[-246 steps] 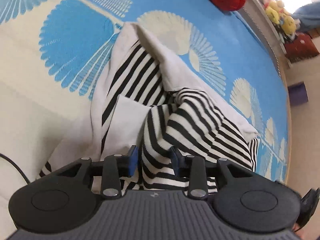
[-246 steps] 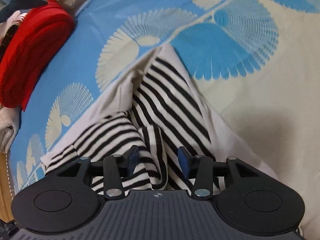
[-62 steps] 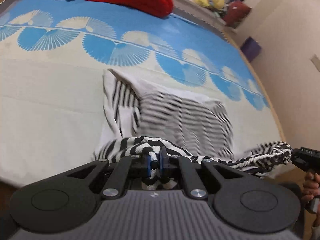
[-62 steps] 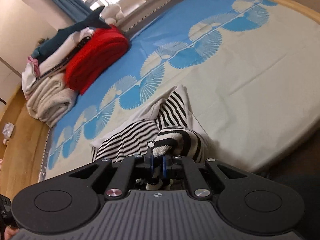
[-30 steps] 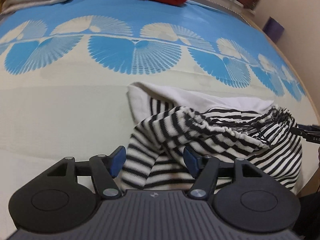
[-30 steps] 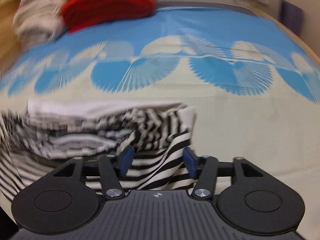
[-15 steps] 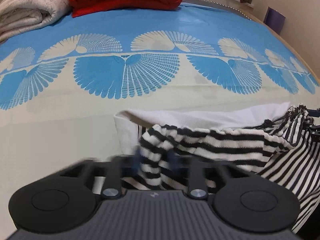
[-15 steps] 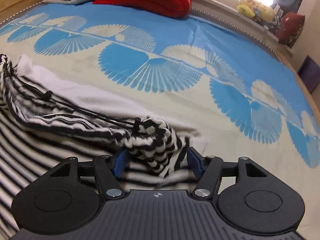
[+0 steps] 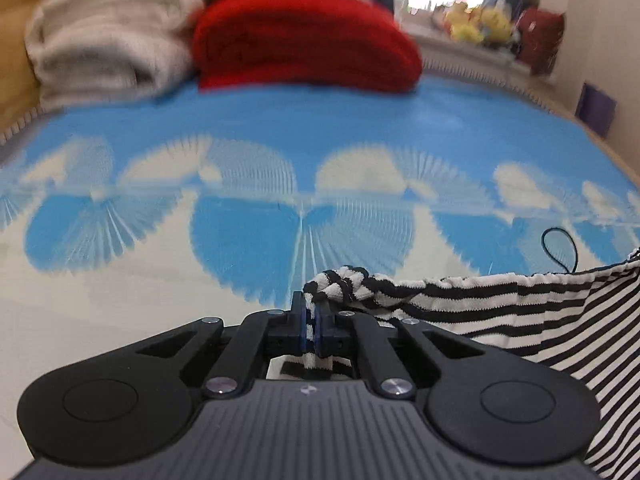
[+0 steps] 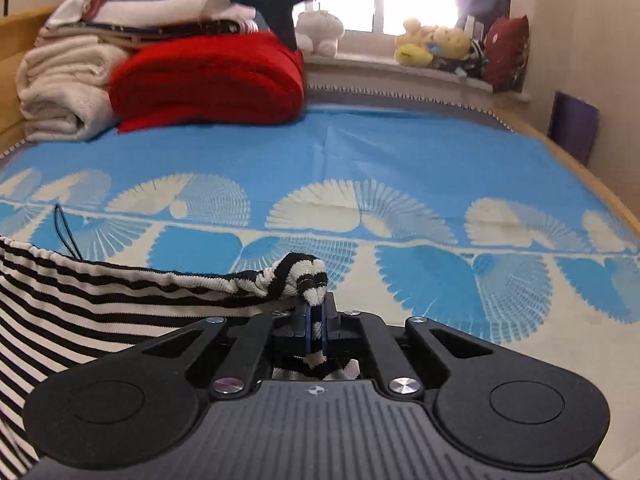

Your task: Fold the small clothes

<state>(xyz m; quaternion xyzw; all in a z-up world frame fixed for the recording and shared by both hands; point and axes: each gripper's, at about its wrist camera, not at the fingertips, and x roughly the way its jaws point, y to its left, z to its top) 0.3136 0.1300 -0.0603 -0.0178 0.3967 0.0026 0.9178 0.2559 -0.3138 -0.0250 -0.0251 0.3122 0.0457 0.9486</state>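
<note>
While the left gripper [image 9: 311, 322] pinches one bunched corner of the black-and-white striped knit garment [image 9: 500, 304], the right gripper [image 10: 316, 326] clamps the other corner, the cloth stretched between them above the blue-and-cream fan-patterned bedspread [image 10: 400, 152]. Beyond lies a folded red blanket [image 10: 208, 76]. No writing is legible.
</note>
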